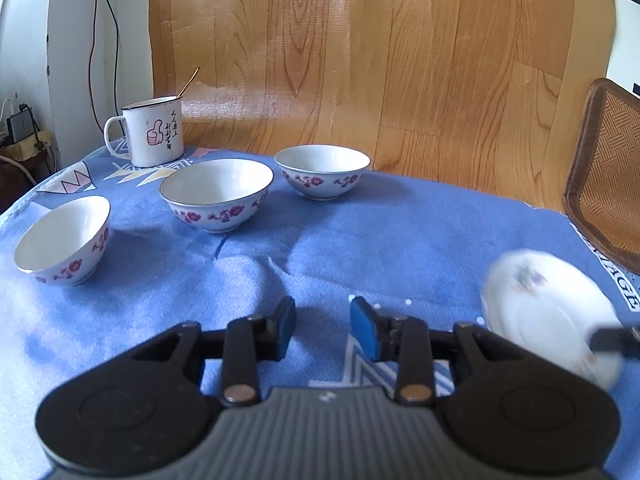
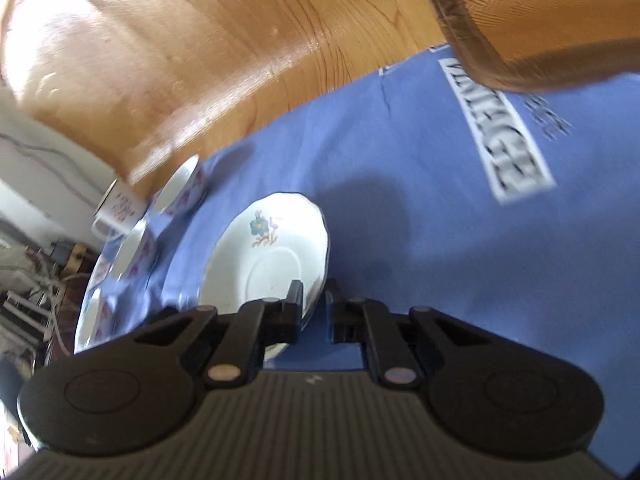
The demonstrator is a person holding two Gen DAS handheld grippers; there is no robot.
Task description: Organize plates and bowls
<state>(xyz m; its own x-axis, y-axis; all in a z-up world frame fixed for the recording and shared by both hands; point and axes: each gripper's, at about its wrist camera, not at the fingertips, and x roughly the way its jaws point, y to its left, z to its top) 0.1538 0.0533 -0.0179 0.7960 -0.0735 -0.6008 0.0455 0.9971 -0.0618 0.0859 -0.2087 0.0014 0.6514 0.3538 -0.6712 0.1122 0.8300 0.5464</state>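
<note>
Three white bowls with purple flowers stand on the blue cloth: a left bowl (image 1: 64,240), a middle bowl (image 1: 218,196) and a far bowl (image 1: 322,172). My left gripper (image 1: 322,322) hovers over the cloth in front of them, open, with nothing between its blue pads. A white plate (image 2: 264,256) with a flower print is tilted, and my right gripper (image 2: 314,304) is shut on its near rim. In the left wrist view the same plate (image 1: 548,312) shows blurred at the right, with a dark finger (image 1: 612,340) of the right gripper on it.
A white enamel mug (image 1: 154,132) with a thin stick in it stands behind the bowls at the table's far left. A woven brown chair (image 1: 604,172) stands at the table's right edge. Wooden floor lies beyond the far edge.
</note>
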